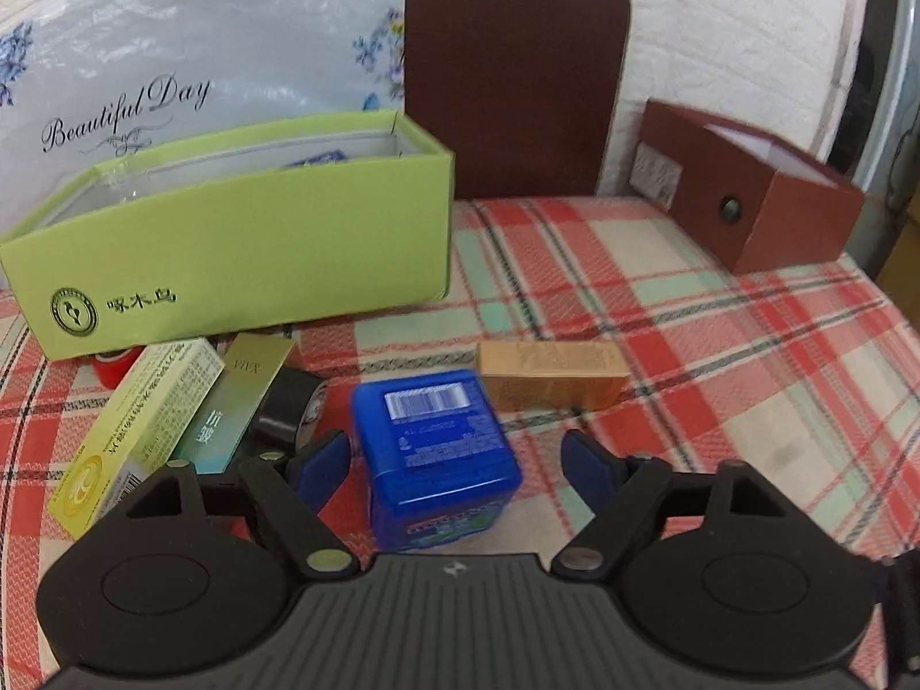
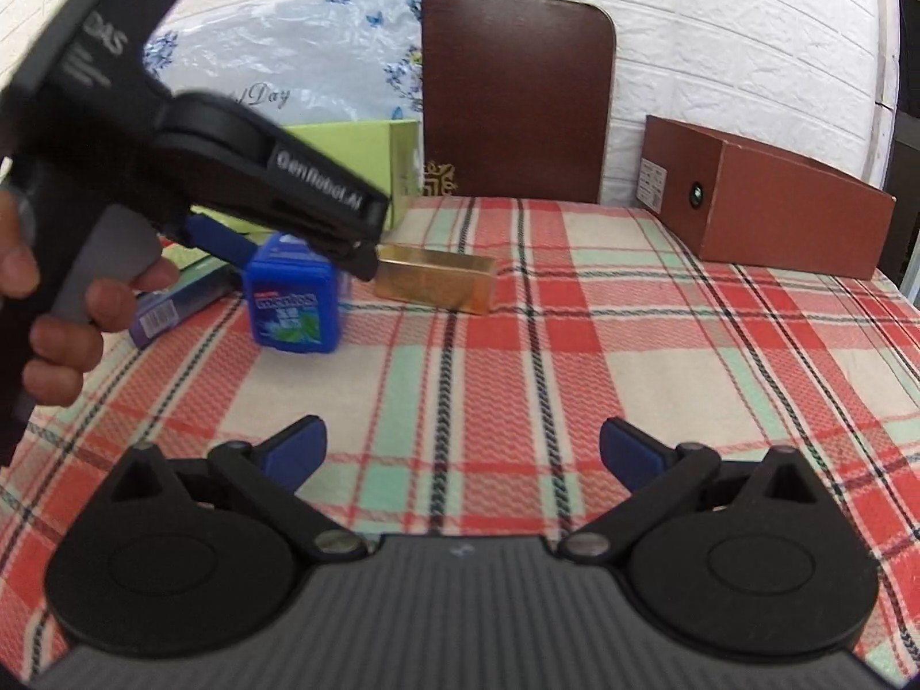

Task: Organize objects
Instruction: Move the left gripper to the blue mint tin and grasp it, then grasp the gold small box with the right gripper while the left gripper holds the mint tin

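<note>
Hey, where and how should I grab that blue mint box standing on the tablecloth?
Grip the blue mint box across its two flat side walls, coming from above and in front as the left gripper does. It stands upright, and the gold box behind leaves both sides free.

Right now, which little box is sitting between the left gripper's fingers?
The blue mint box. It stands between the left gripper fingers; the gold box lies behind it, the yellow-green box off to its side.

Blue mint tin [image 1: 437,460] upright on plaid cloth, gold box [image 1: 552,382] just behind
</note>
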The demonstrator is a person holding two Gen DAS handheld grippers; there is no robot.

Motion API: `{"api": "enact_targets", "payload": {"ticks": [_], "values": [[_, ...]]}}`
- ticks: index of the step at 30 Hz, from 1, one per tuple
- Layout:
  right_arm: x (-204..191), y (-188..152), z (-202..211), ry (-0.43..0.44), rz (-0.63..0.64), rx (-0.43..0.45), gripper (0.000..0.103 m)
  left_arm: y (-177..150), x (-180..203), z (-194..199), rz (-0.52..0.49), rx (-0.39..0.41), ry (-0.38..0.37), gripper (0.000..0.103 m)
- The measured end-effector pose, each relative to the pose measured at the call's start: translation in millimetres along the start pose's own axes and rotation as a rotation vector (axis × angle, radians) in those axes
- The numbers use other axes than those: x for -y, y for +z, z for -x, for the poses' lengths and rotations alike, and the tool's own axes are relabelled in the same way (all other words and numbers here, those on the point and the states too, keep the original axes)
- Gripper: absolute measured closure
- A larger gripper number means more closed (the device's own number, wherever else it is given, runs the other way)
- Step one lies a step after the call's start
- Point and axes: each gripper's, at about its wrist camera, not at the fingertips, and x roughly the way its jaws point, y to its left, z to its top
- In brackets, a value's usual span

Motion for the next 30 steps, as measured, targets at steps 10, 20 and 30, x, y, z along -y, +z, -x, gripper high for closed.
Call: {"api": "enact_targets", "payload": {"ticks": [10, 20, 30], "values": [[17.8, 25.5, -48.6, 0.142, 0.135, 0.016, 0.000, -28.5, -37.6, 31.3, 0.012, -0.010, -0.018, 0.039], [14.5, 69.1, -130.8, 0.186, 0.247, 0.002, 0.010, -53.9, -56.7, 62.3, 0.010, -0.035, -0.038, 0.039], [-8.3, 50.3, -94.4, 0.239, 0.124, -0.074, 0.080, -61.7, -68.4, 69.5, 0.025, -0.032, -0.023, 0.039]]}}
